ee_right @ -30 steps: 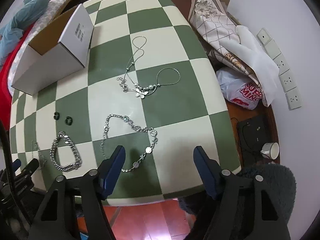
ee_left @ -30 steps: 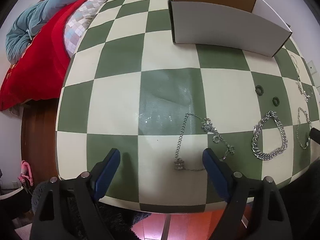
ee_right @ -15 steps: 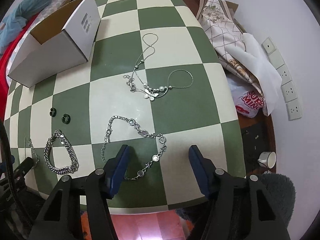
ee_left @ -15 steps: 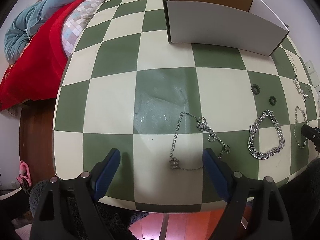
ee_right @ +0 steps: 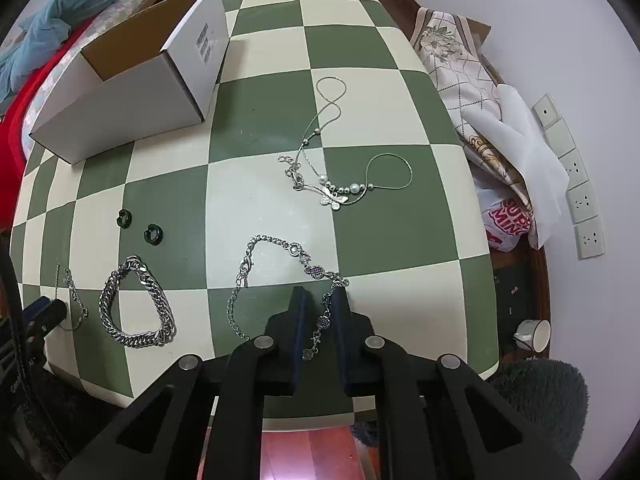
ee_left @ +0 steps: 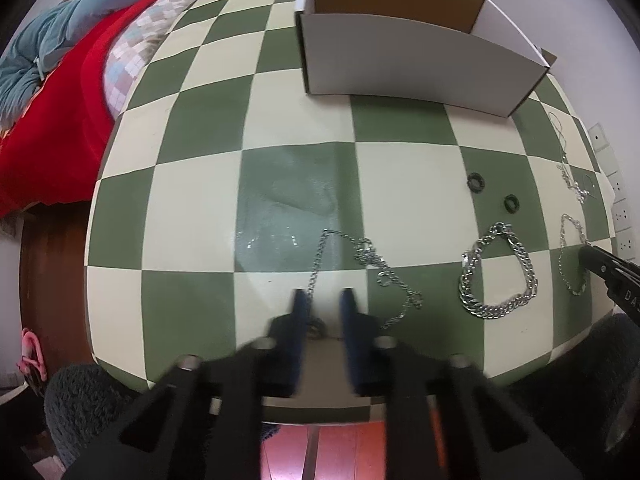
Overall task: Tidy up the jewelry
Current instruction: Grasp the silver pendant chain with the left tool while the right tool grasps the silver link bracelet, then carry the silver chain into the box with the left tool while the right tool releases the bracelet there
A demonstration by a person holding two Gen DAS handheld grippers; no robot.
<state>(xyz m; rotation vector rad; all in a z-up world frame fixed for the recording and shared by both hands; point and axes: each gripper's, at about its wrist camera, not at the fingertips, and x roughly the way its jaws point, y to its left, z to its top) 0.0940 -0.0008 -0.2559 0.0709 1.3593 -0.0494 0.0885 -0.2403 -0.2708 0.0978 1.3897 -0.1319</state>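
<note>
My left gripper (ee_left: pixel 325 300) has its jaws nearly together around the near end of a thin silver chain necklace (ee_left: pixel 370 256) with a small pendant, low over the table. My right gripper (ee_right: pixel 320 300) has its jaws nearly together around a silver charm bracelet (ee_right: pixel 280 276); a narrow gap still shows between the fingers. A thick curb-chain bracelet (ee_right: pixel 136 308) (ee_left: pixel 496 276), two dark green rings (ee_right: pixel 140 226) (ee_left: pixel 494 194) and a butterfly bead necklace (ee_right: pixel 340 184) lie on the checkered table (ee_right: pixel 260 140). An open white cardboard box (ee_left: pixel 408 64) (ee_right: pixel 132 92) stands at the back.
A bed with a red blanket (ee_left: pixel 48 120) lies left of the table. Folded cloth and a plastic bag (ee_right: pixel 492 140) sit past the table's right edge. Wall sockets (ee_right: pixel 576 184) and a white cup (ee_right: pixel 534 334) on the floor are at the right.
Both grippers have closed from wide open to nearly shut. The left moved forward onto the pendant chain, the right forward onto the charm bracelet.
</note>
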